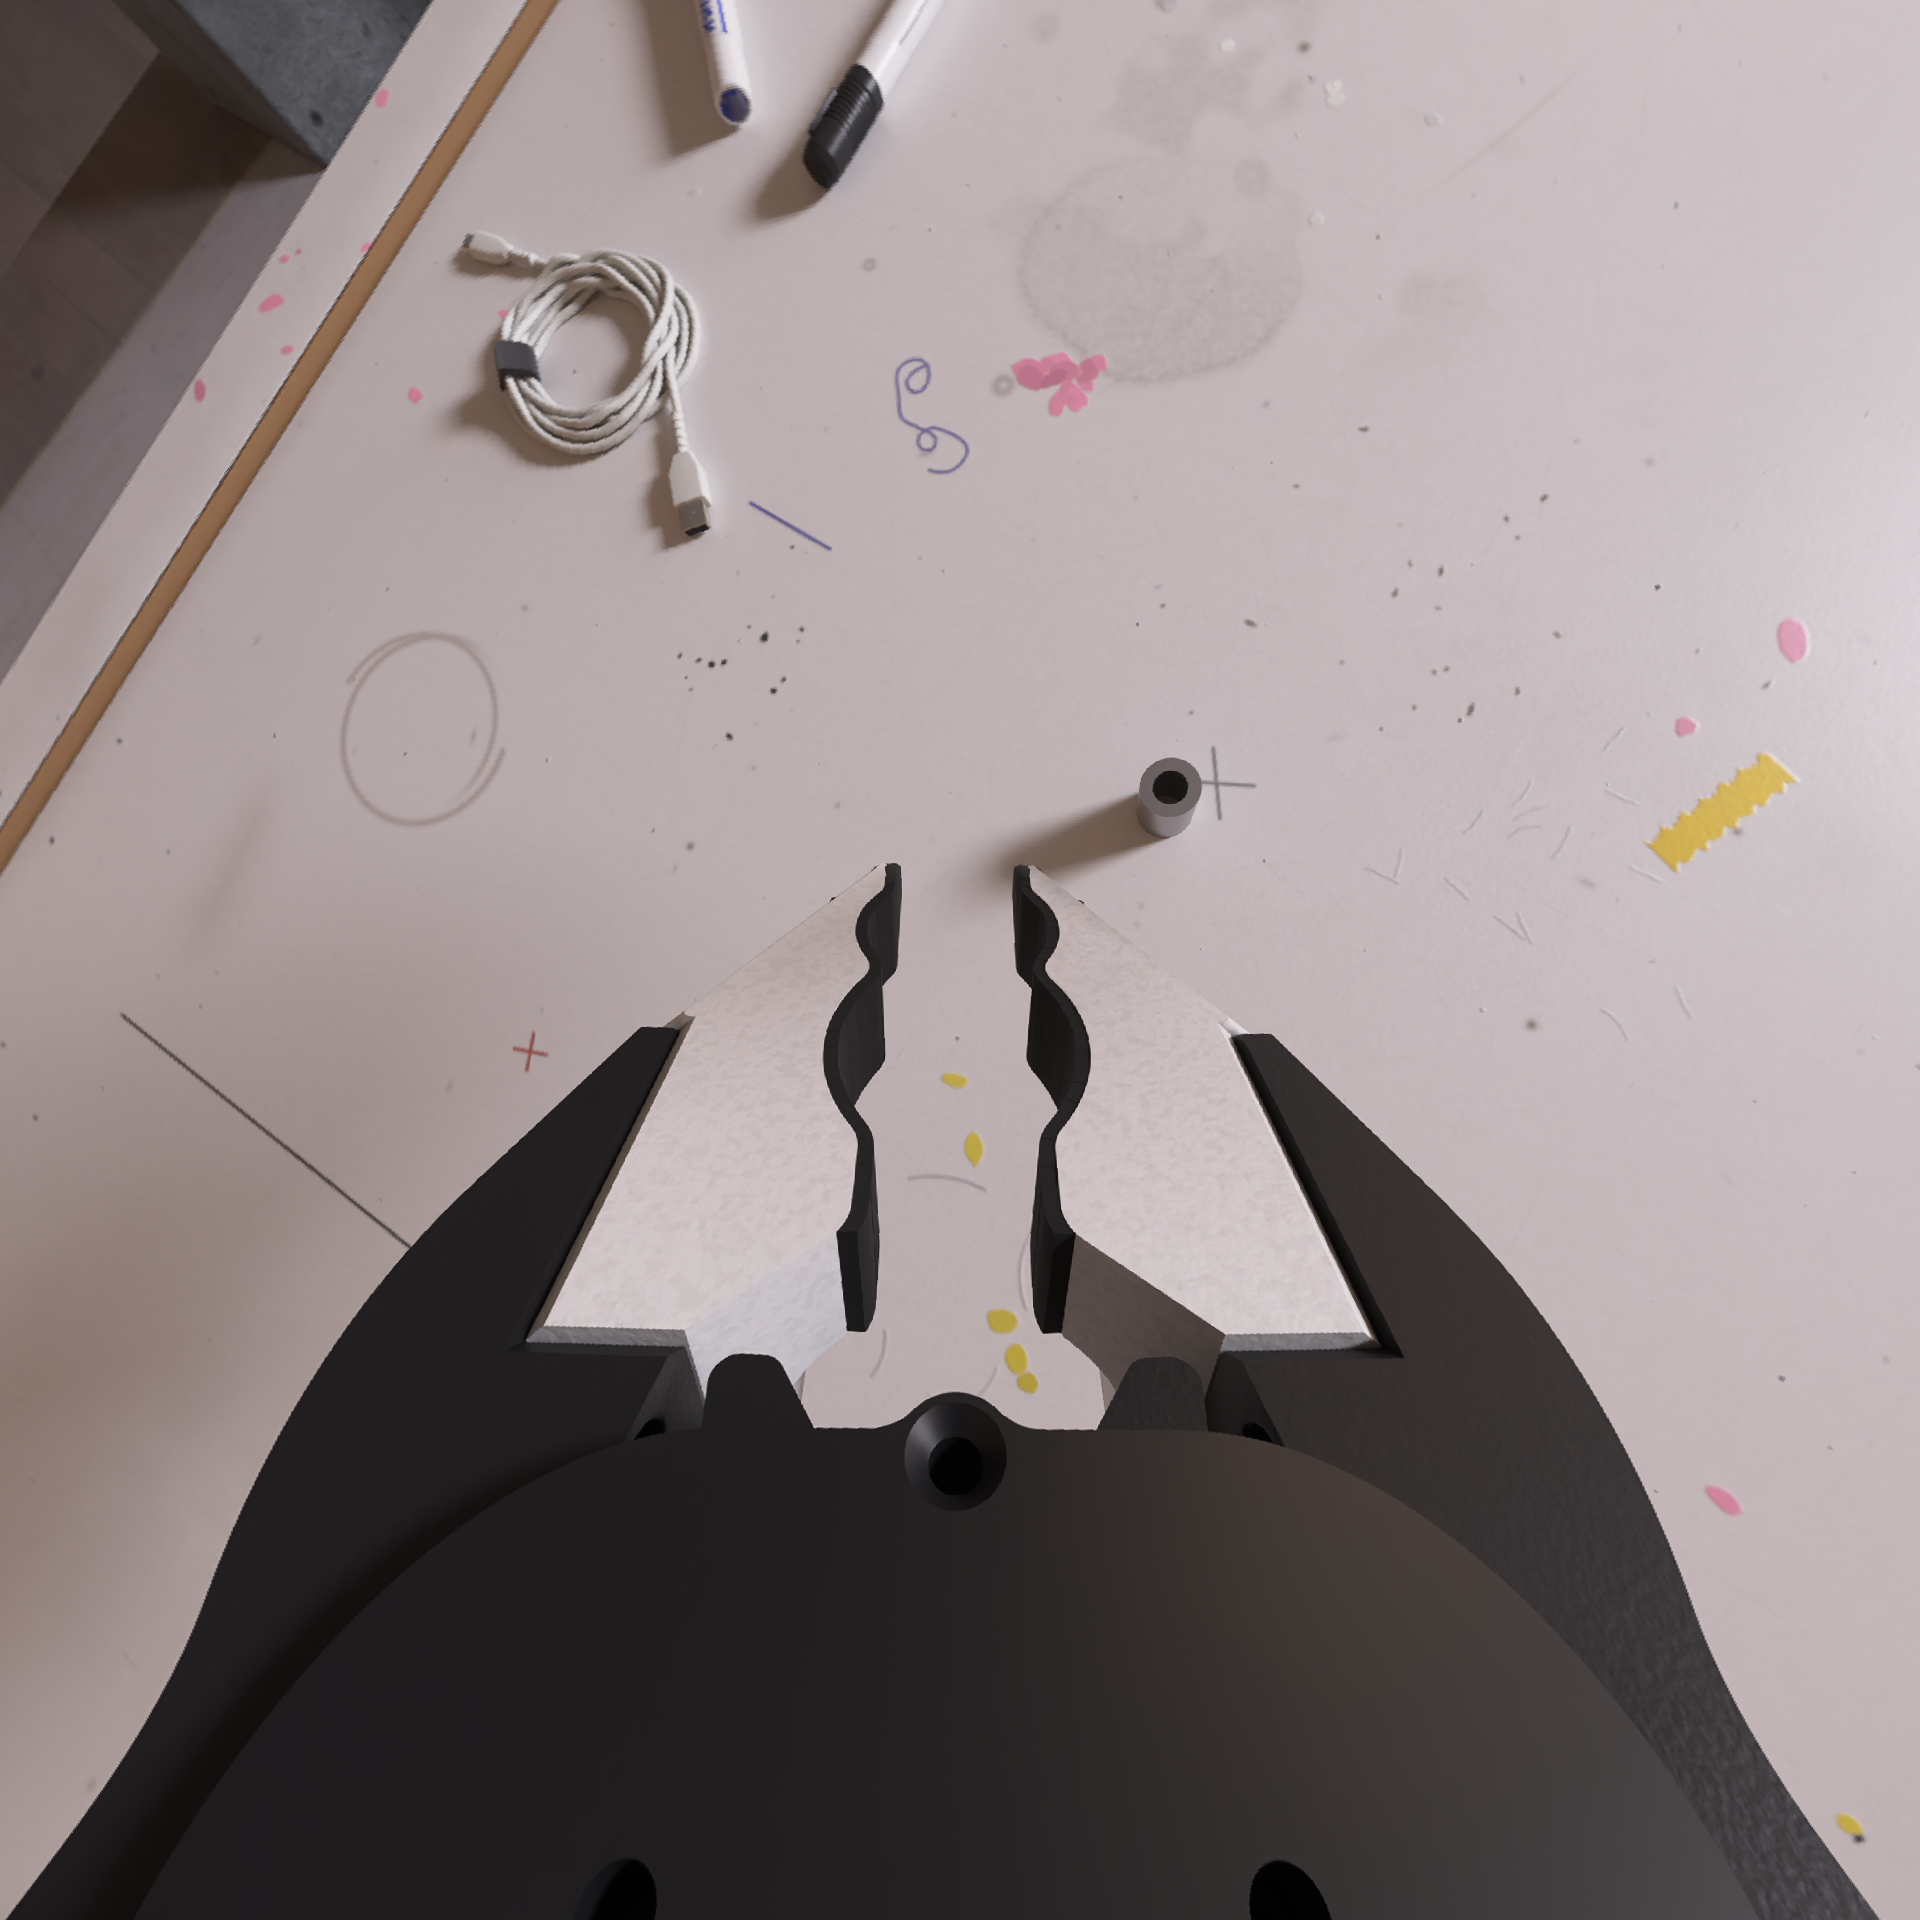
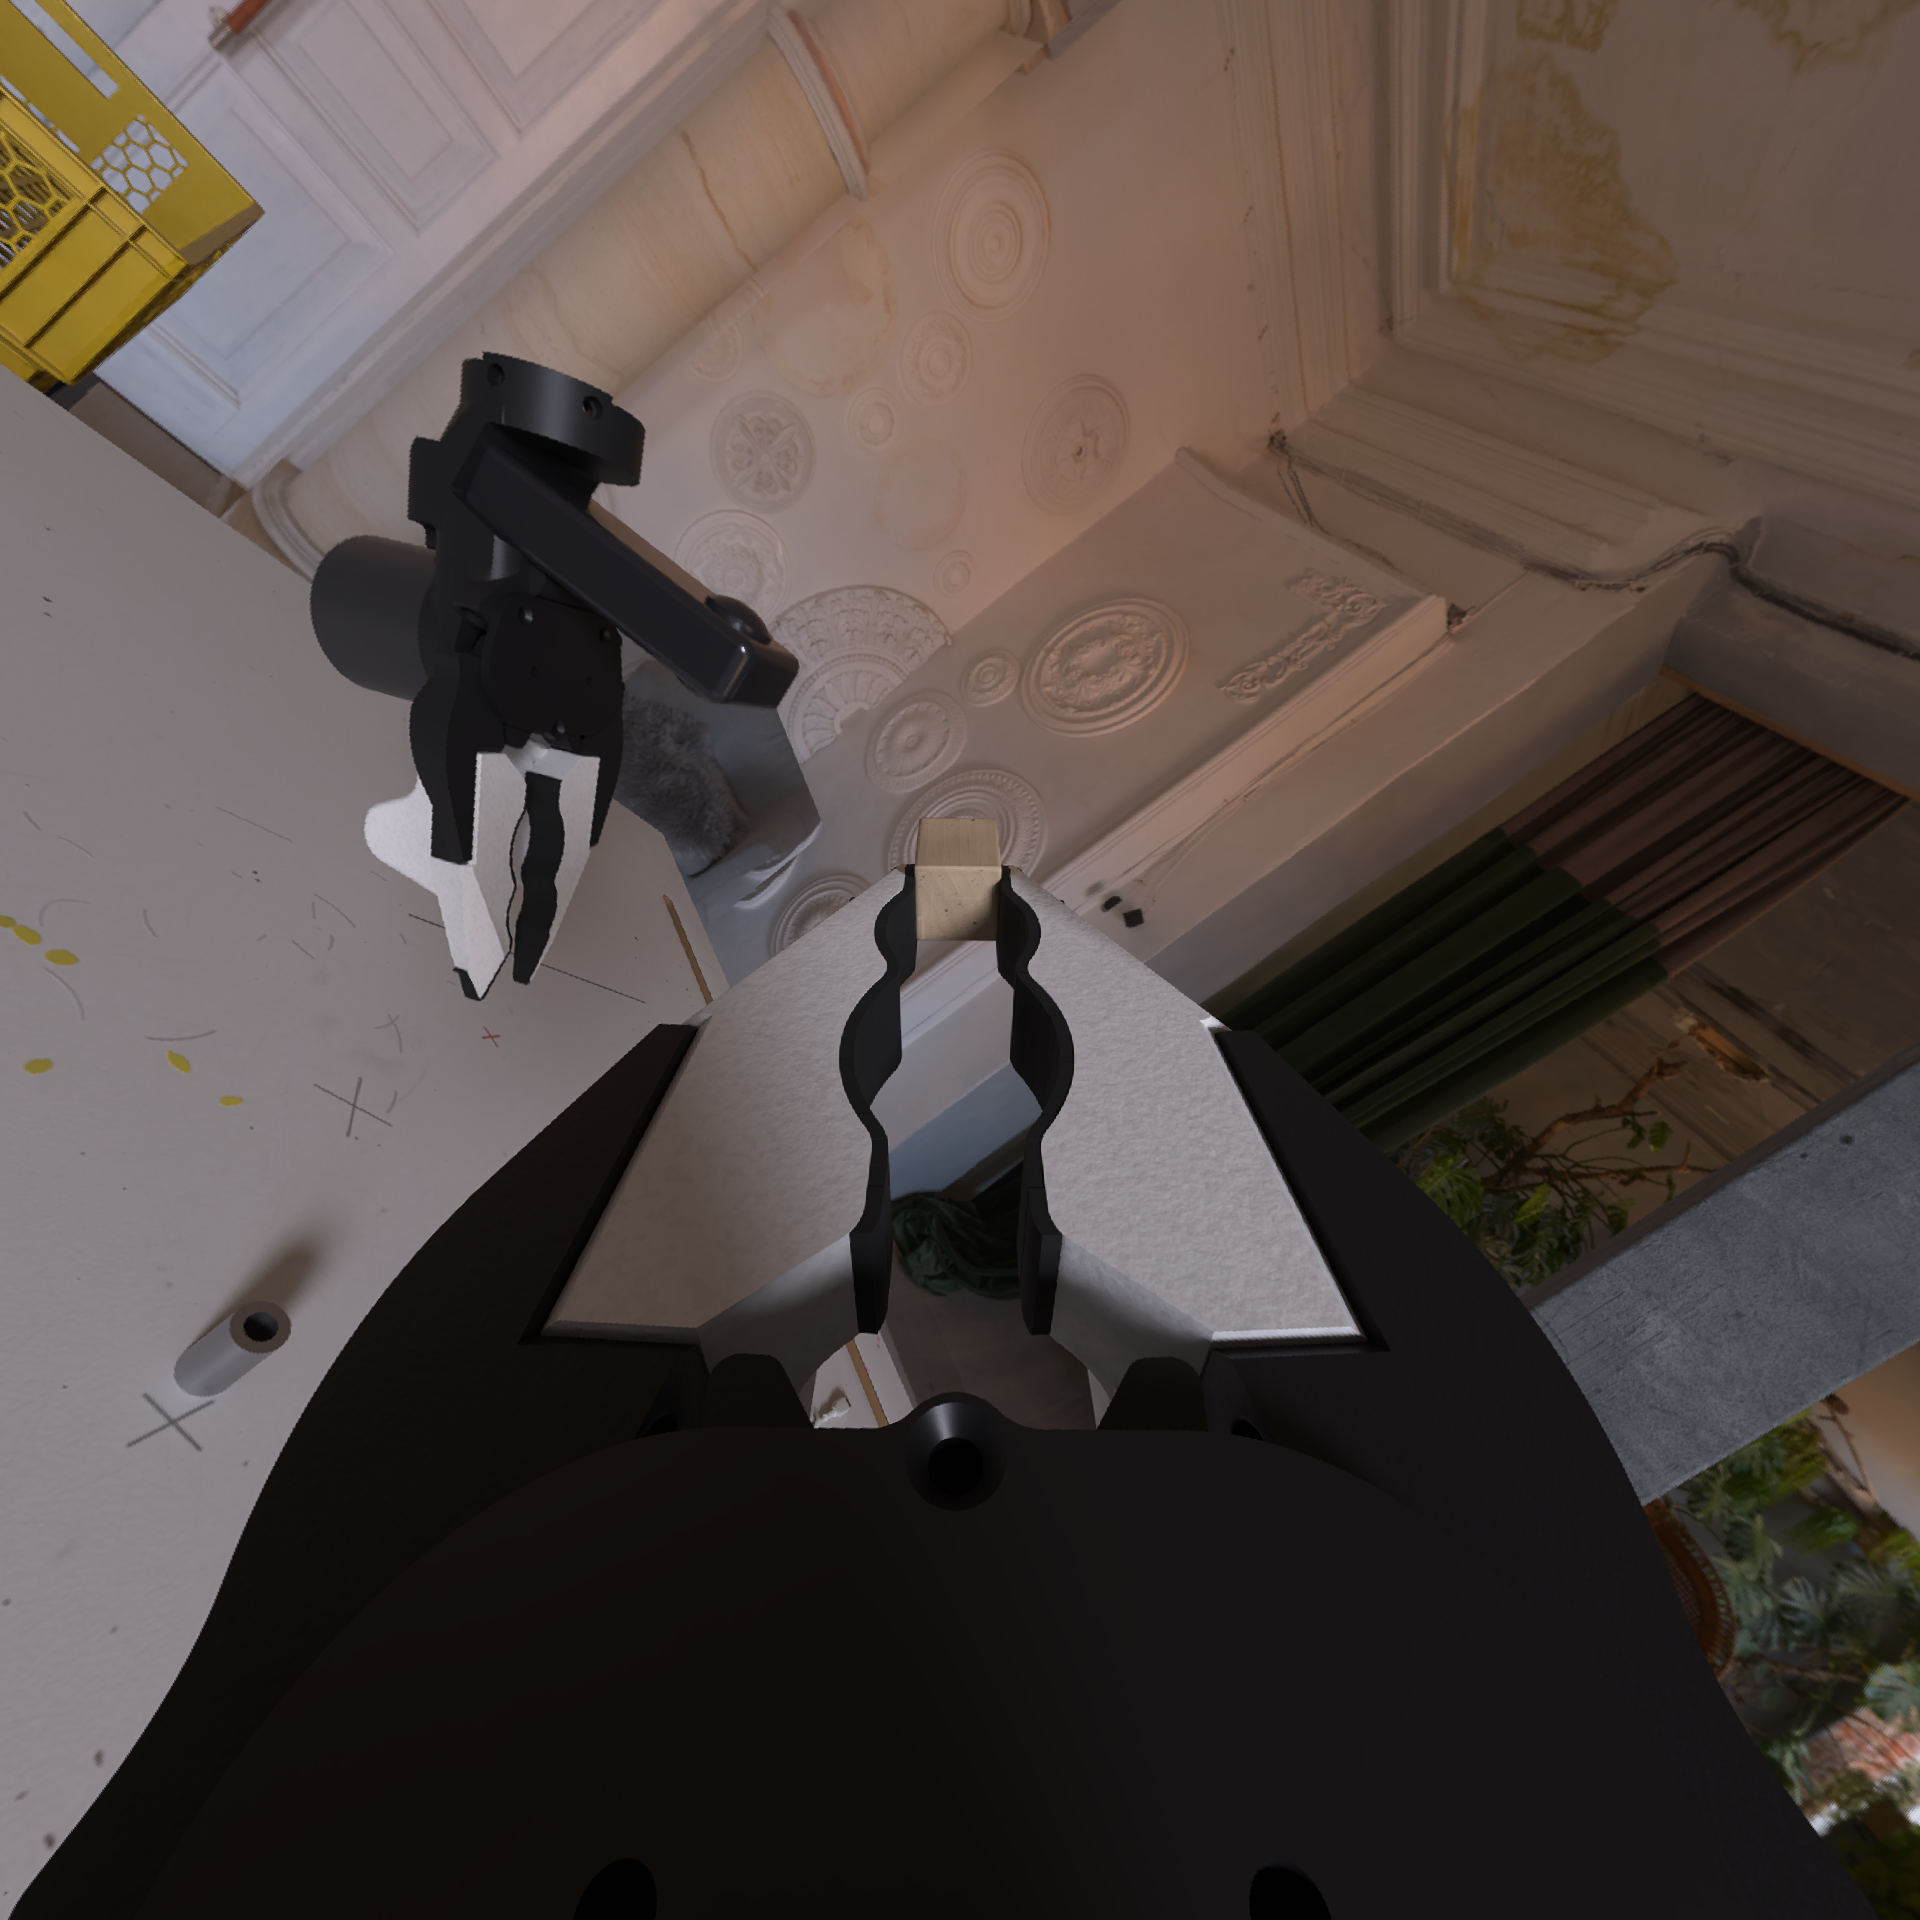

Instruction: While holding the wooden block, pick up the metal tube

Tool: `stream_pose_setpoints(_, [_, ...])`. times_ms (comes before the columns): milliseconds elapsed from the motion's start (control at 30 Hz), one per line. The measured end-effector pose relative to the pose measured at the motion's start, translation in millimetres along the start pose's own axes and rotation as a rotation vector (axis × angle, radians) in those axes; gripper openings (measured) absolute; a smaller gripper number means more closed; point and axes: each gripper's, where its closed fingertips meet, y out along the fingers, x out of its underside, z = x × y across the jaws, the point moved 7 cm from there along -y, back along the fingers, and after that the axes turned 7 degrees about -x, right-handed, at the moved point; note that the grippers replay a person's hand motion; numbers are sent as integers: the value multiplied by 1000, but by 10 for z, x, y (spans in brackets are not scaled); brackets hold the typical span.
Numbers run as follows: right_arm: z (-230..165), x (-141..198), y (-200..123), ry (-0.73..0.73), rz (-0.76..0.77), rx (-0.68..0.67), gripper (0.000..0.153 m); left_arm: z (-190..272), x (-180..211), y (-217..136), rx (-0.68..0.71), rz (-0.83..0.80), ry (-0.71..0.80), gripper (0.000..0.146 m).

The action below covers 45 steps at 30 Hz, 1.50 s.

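The metal tube (image 1: 1169, 796) is a short grey cylinder standing on the white table (image 1: 1351, 468), just ahead and to the right of my left gripper (image 1: 956, 883). The left gripper is open and empty, hovering above the table. In the right wrist view the tube (image 2: 231, 1347) shows at the lower left on the table (image 2: 156, 727). My right gripper (image 2: 958, 891) is shut on a small pale wooden block (image 2: 956, 883) at its fingertips, held up in the air. The left gripper (image 2: 497, 971) also shows there, pointing down over the table.
A coiled white cable (image 1: 597, 358) and two markers (image 1: 844, 104) lie at the far left of the table. A strip of yellow tape (image 1: 1723, 812) lies right of the tube. The table's wooden edge (image 1: 260, 416) runs along the left. A yellow crate (image 2: 83, 197) stands far off.
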Motion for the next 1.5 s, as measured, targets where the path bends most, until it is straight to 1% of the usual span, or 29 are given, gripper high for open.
stream_pose_setpoints(167, [-3,9,11,-1,-6,-2,14,79,-134,55,-9,-13,78,21])
stream_pose_setpoints(300, [7,22,5,3,-5,1,14,163,-253,155,23,-37,159,21])
stream_pose_setpoints(433, [5,25,3,2,-9,3,14,257,-472,375,89,-36,239,21])
stream_pose_setpoints(567, [13,30,-13,2,-9,7,14,378,-730,744,182,-81,304,21])
stream_pose_setpoints(667, [28,35,-42,6,-8,15,14,486,-836,1097,275,-142,294,21])
stream_pose_setpoints(767, [42,30,-72,7,0,24,14,596,-830,1435,327,-219,299,21])
stream_pose_setpoints(800, [44,27,-79,7,3,26,14,625,-812,1528,339,-240,301,14])
stream_pose_setpoints(833, [46,26,-84,6,4,27,14,651,-791,1612,350,-251,298,0])
stream_pose_setpoints(867, [48,25,-88,6,5,28,14,674,-766,1681,370,-255,284,0])
stream_pose_setpoints(1000, [52,23,-97,6,8,27,14,694,-671,1812,488,-279,171,0])
stream_pose_setpoints(1100, [55,17,-112,4,11,31,14,617,-625,1689,565,-177,98,0])
stream_pose_setpoints(1167, [63,14,-127,4,16,36,14,530,-527,1545,543,-122,109,10])
stream_pose_setpoints(1233, [73,17,-138,6,21,39,14,470,-376,1388,467,-92,180,23])
stream_pose_setpoints(1300, [77,19,-139,7,22,41,14,471,-208,1254,395,-78,274,31])
stream_pose_setpoints(1333, [75,19,-135,7,21,40,14,488,-121,1205,361,-76,329,33])
stream_pose_setpoints(1400, [67,14,-118,5,18,36,14,525,32,1165,279,-81,441,34])
stream_pose_setpoints(1467, [52,6,-95,-1,13,29,14,558,169,1194,197,-105,535,34])
stream_pose_setpoints(1500, [44,3,-82,-3,10,24,14,580,226,1223,180,-131,565,35])
